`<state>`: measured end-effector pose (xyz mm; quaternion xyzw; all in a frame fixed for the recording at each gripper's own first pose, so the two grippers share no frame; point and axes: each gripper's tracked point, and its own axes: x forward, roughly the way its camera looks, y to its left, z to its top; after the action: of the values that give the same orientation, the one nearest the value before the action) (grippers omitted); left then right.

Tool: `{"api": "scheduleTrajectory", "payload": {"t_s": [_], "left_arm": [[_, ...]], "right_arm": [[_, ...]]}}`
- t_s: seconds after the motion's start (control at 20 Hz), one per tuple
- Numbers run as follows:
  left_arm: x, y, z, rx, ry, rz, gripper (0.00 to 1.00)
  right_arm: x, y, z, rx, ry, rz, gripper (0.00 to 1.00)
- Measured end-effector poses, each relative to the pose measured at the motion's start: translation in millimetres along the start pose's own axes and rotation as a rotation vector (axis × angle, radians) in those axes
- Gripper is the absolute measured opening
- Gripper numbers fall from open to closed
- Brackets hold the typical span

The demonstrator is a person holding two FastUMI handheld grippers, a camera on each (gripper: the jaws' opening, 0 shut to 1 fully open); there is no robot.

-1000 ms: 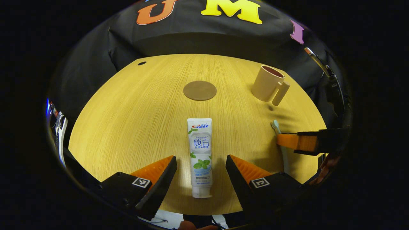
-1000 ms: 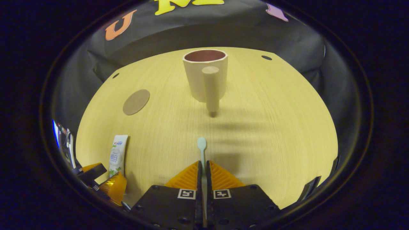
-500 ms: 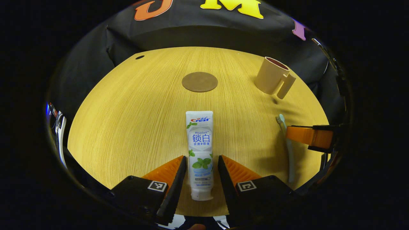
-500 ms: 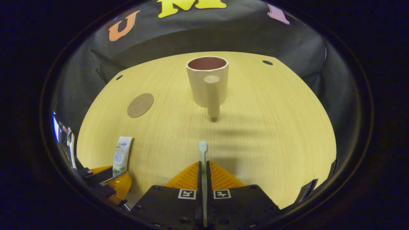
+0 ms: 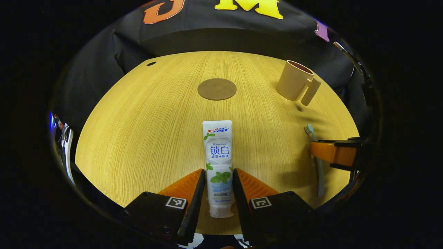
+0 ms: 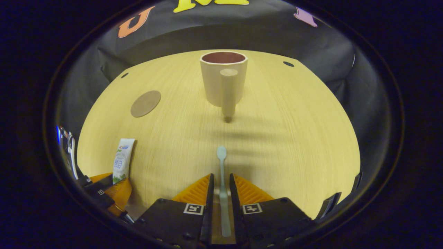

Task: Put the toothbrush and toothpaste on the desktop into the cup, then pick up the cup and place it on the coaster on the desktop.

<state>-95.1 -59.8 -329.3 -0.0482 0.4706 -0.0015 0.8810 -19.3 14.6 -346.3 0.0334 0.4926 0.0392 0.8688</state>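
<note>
Left gripper view: the left gripper [image 5: 218, 181] has its two fingers pressed against the lower sides of the toothpaste [image 5: 218, 162], a white tube lying flat on the desktop [image 5: 145, 131] with its cap toward 6 o'clock; the coaster [image 5: 217, 89], a brown disc, lies at 12 o'clock beyond the tube and well apart from it; the cup [image 5: 294, 84], upright with its handle toward the viewer, stands at 2 o'clock; at 3 o'clock the toothbrush [image 5: 316, 155] lies on the wood beside the other gripper's finger.

Right gripper view: the right gripper [image 6: 220, 188] has its jaws slightly spread on either side of the toothbrush [image 6: 222, 180], with a narrow gap visible on each side of the handle, so the brush is bracketed but not pinched; its head points to 12 o'clock toward the cup [image 6: 223, 81], which is empty as far as the rim shows; the coaster [image 6: 145, 103] sits at 10 o'clock; the toothpaste [image 6: 121, 164] appears at 8 o'clock, held by the other gripper.

Step in hand, by judgement: the opening pick-up; neither item is yet in the cup. The next move calls for the right jaws to close firmly on the thin handle, then a lift and a tilt toward upright so each item drops through the rim without tipping the cup.
</note>
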Motion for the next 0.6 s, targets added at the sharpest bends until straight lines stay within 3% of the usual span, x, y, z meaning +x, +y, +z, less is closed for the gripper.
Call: {"api": "scheduleTrajectory", "payload": {"t_s": [0.05, 0.2, 0.25, 0.3, 0.35, 0.4, 0.45, 0.55, 0.6], "left_arm": [[-1.5, -0.7, 1.5, 0.003, 0.001, 0.001, 0.53], [-6.5, -2.8, 7.3, 0.005, 0.003, 0.004, 0.52], [-9.0, -3.5, 9.7, 0.002, 0.004, 0.003, 0.57], [-10.9, -4.8, 12.1, 0.000, 0.006, 0.003, 0.47], [-13.2, -6.2, 14.7, -0.001, 0.009, 0.004, 0.46], [-16.0, -7.7, 17.4, 0.001, 0.011, 0.005, 0.52], [-19.1, -9.3, 20.3, 0.003, 0.012, 0.005, 0.44], [-25.9, -12.5, 26.0, 0.000, 0.015, 0.002, 0.43], [-30.0, -14.5, 28.4, -0.006, 0.020, -0.002, 0.48]], "right_arm": [[0.2, -1.0, 0.0, -0.011, 0.000, -0.011, 0.04], [-3.0, 0.2, 1.8, -0.013, 0.013, 0.004, 0.01], [-1.8, -0.5, 3.0, 0.000, 0.016, 0.010, 0.00], [-3.2, -0.8, 3.0, 0.012, 0.021, 0.018, 0.01], [-3.3, -1.4, 3.5, 0.023, 0.022, 0.022, 0.01], [-5.3, -2.1, 3.9, 0.029, 0.018, 0.027, 0.01], [-8.4, -2.3, 5.9, 0.035, 0.009, 0.033, 0.01], [-16.6, -1.7, 10.1, 0.038, -0.012, 0.047, 0.01], [-19.6, -1.0, 12.4, 0.041, -0.023, 0.054, 0.00]]}}
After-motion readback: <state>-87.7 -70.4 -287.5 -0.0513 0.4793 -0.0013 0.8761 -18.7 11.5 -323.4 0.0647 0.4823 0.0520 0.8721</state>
